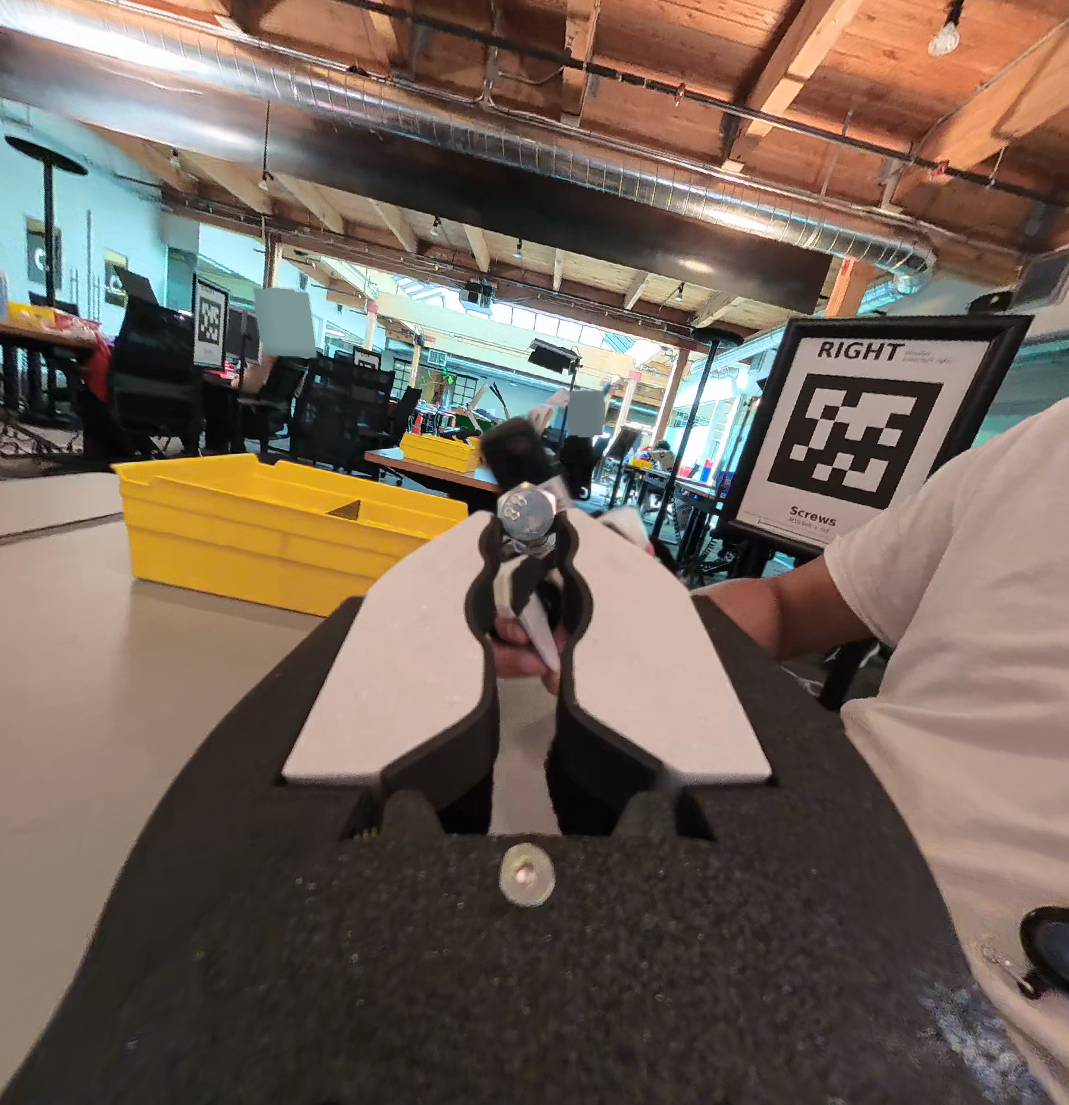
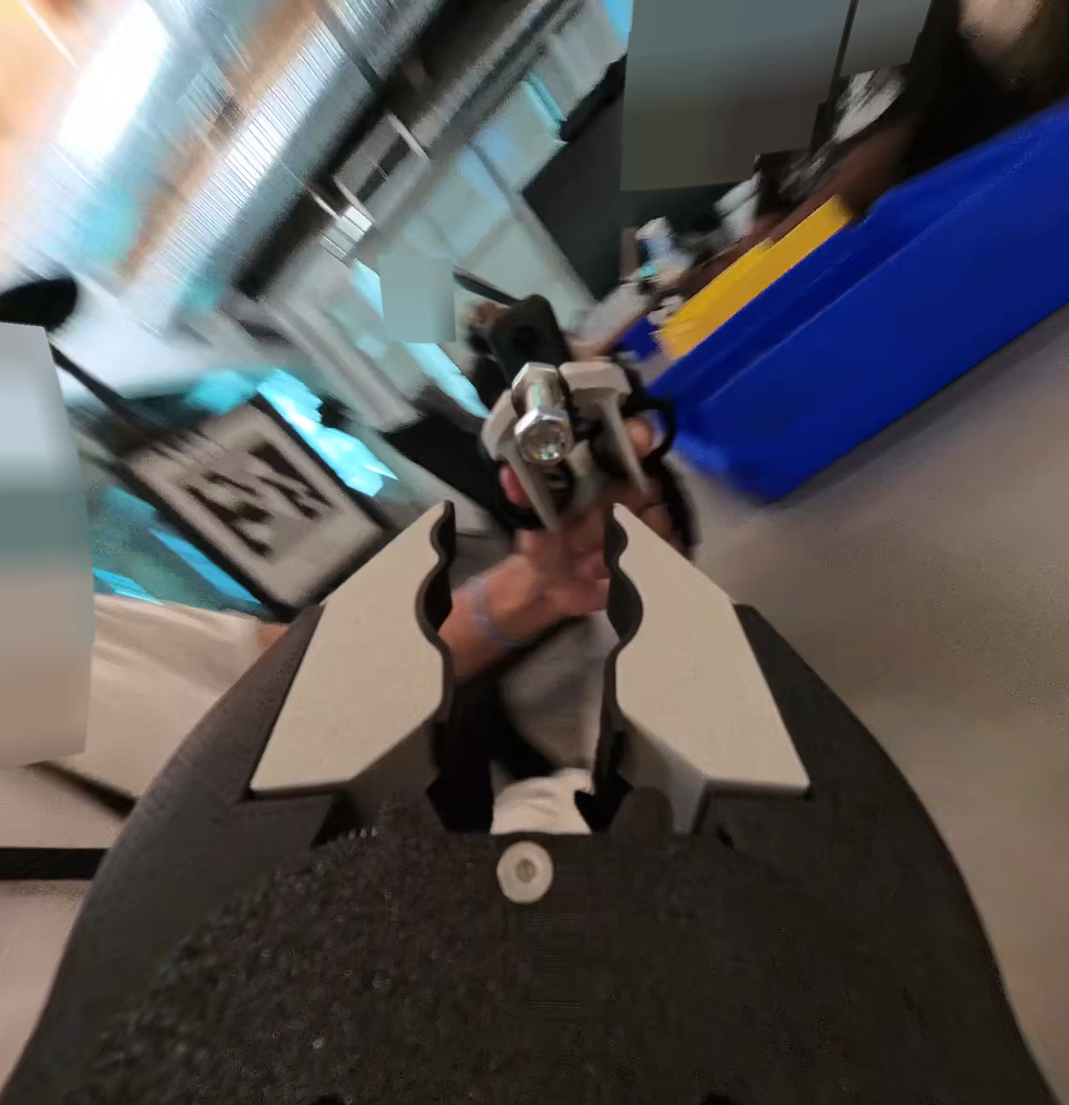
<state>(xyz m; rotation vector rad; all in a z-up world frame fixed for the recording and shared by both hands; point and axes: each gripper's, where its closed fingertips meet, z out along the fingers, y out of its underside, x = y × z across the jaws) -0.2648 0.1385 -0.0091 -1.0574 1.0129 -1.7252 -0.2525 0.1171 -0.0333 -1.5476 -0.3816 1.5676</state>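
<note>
In the left wrist view my left gripper [image 1: 527,521] is shut on a silver hex bolt [image 1: 525,511], whose head faces the camera at the fingertips. The right wrist view shows the same bolt [image 2: 535,388] held between the left gripper's grey fingers [image 2: 598,388], with a silver nut [image 2: 544,439] on its near end. My right gripper [image 2: 529,523] is open and empty. Its fingertips stand apart just short of the nut and do not touch it. In the left wrist view, the right gripper [image 1: 514,451] shows as a blurred dark shape just behind the bolt.
A yellow bin [image 1: 269,526] stands on the grey table [image 1: 72,687] to the left. A blue bin [image 2: 879,335] with a yellow bin behind it lies to the right. A framed marker sign [image 1: 861,430] stands at the right. A person's arm and white shirt [image 1: 968,598] are close by. Left tips to right tips: about 4 cm.
</note>
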